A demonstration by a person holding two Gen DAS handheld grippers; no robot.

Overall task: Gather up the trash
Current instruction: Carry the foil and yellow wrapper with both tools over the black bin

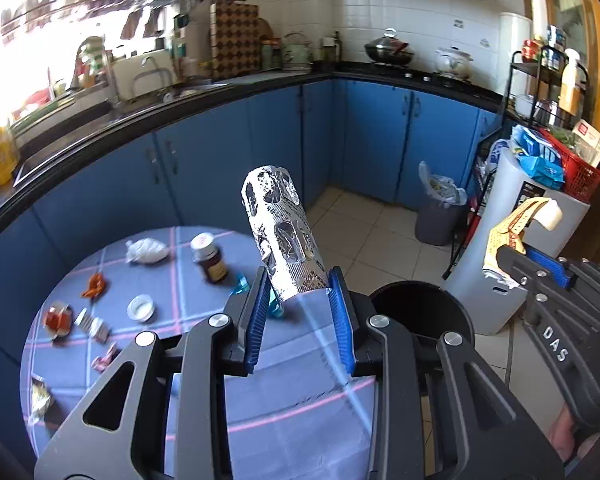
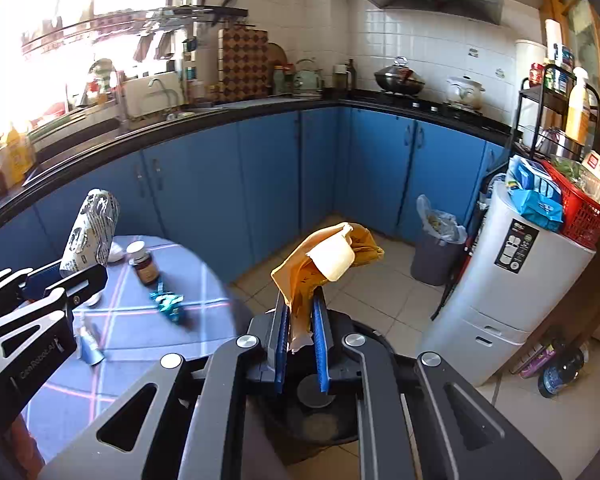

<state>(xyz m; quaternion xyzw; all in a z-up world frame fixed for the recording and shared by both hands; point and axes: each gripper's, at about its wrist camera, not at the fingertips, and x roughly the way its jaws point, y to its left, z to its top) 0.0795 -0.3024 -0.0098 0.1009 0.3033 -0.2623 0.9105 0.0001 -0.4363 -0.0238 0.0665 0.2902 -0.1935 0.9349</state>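
We see our left gripper [image 1: 300,292] clamped on a curled silver blister pack [image 1: 284,236] over the tablecloth's [image 1: 284,408] right edge, right gripper [image 2: 302,312] pinching a yellow wrapper [image 2: 328,252] above the black bin [image 2: 316,420].

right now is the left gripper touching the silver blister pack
Touching. The left wrist view shows the left gripper with its blue pads pressed on both sides of the silver blister pack, holding it upright above the table.

Colours on my two feeds

I see a silver blister pack [image 1: 284,236], a yellow wrapper [image 2: 320,268] with a cream tab, blue pads [image 1: 340,320], a blue tablecloth [image 1: 172,280] crossed by pink lines, and blue cabinets [image 1: 380,136].
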